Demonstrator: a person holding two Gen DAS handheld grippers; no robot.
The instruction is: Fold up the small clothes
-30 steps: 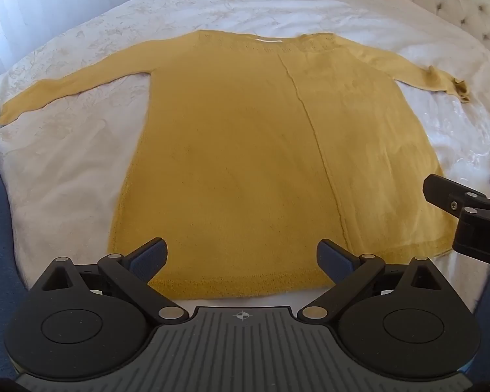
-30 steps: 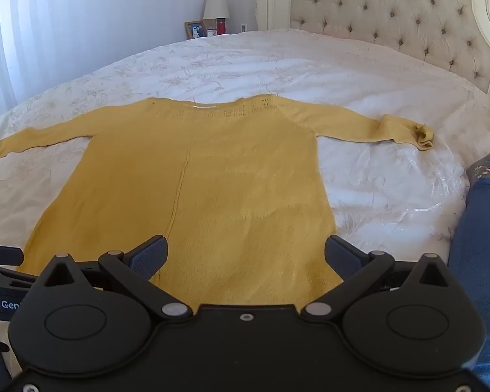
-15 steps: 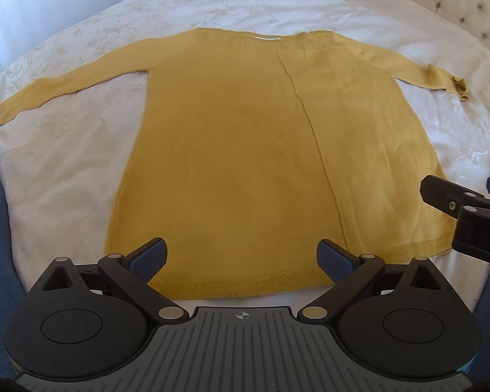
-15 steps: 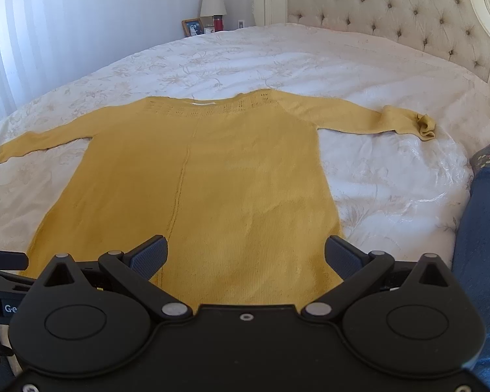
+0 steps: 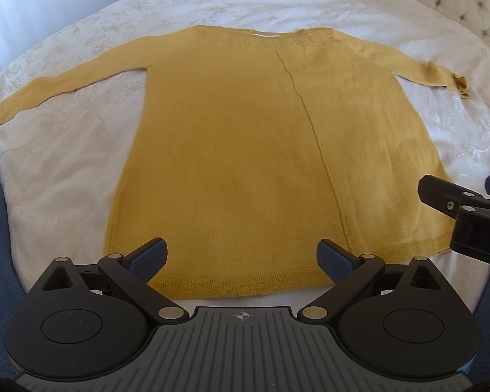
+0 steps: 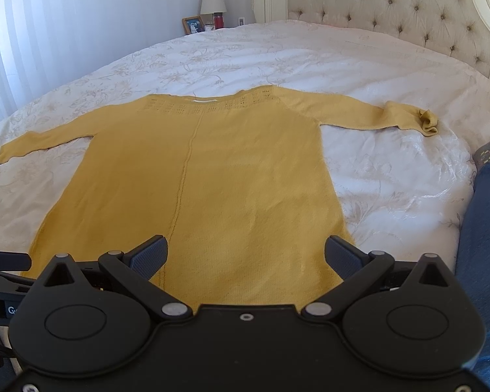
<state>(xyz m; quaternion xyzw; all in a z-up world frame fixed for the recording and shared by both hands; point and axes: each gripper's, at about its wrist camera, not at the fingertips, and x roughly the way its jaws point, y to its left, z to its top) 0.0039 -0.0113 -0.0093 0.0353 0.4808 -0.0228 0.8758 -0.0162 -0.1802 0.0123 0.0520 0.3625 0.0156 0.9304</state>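
Black grippers (image 5: 241,258), blue-padded jaws, jeans (image 6: 483,228)

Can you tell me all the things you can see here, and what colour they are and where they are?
sweater: one, mustard yellow, spread flat on the bed, sleeves out to both sides, hem nearest the grippers
bedspread: one, white with a pale flower pattern, under the sweater
headboard: one, cream, buttoned, at the far end of the bed
lamp: one, pale shade, far corner beside the bed
picture frame: one, brownish, next to the lamp
red container: one, under the lamp; too small to tell what it is
left gripper: one, black with blue pads, open, over the hem
right gripper: one, black with blue pads, open, over the hem
legs in jeans: blue, at the bed's edges
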